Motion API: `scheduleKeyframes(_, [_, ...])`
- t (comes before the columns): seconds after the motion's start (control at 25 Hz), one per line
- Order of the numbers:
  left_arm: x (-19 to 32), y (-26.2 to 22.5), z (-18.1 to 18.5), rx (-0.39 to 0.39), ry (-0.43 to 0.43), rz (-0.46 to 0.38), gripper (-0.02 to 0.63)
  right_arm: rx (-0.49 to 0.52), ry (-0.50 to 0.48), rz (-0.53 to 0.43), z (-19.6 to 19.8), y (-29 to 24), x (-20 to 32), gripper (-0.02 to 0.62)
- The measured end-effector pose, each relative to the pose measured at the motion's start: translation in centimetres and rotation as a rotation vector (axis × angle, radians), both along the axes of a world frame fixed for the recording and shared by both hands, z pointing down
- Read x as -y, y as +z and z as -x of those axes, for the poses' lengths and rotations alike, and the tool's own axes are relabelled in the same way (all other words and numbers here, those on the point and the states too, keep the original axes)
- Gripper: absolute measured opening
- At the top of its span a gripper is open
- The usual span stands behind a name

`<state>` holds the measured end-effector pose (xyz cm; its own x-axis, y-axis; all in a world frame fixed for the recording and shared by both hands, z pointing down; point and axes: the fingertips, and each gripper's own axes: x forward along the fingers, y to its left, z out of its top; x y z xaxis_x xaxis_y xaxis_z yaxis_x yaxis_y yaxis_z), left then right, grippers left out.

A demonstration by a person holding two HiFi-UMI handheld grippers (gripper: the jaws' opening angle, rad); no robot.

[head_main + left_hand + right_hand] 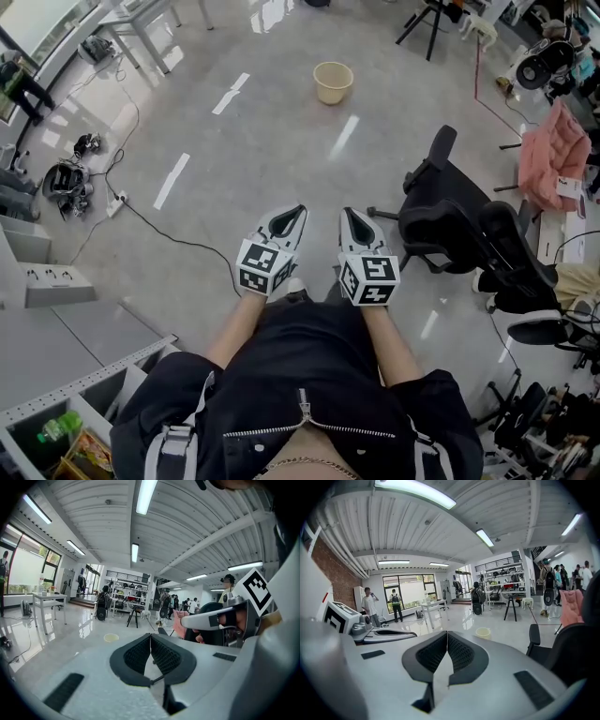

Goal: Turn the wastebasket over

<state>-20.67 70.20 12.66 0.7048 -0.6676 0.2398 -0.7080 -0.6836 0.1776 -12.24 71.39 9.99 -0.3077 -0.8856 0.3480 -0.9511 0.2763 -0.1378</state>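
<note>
Cream wastebasket (333,82) stands upright on the grey floor (234,178) at the upper centre of the head view, well apart from both tools. Left gripper (287,221) and right gripper (355,223) hover mid-frame, probably awaiting the approach, jaws clenched together on nothing.

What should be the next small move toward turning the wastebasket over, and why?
Probably step forward toward the wastebasket. It stands upright on the floor, mouth up, well ahead of both grippers. The left gripper and right gripper are shut and empty, close to the person's body, so neither seems able to reach it yet.
</note>
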Motion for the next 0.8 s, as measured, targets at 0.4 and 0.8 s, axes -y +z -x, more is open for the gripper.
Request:
scheduleKeyframes(0.4, [1.6, 0.7, -1.2, -0.007, 0.014, 0.026, 0.008, -0.006, 0.039, 0.013, -1.4, -0.4, 0.2, 0.011])
scheduleKeyframes(0.8, [6.5, 0.3, -1.8, 0.025, -0.01, 0.019, 0.008, 0.024, 0.034, 0.046, -2.2, 0.9, 4.8, 0.011])
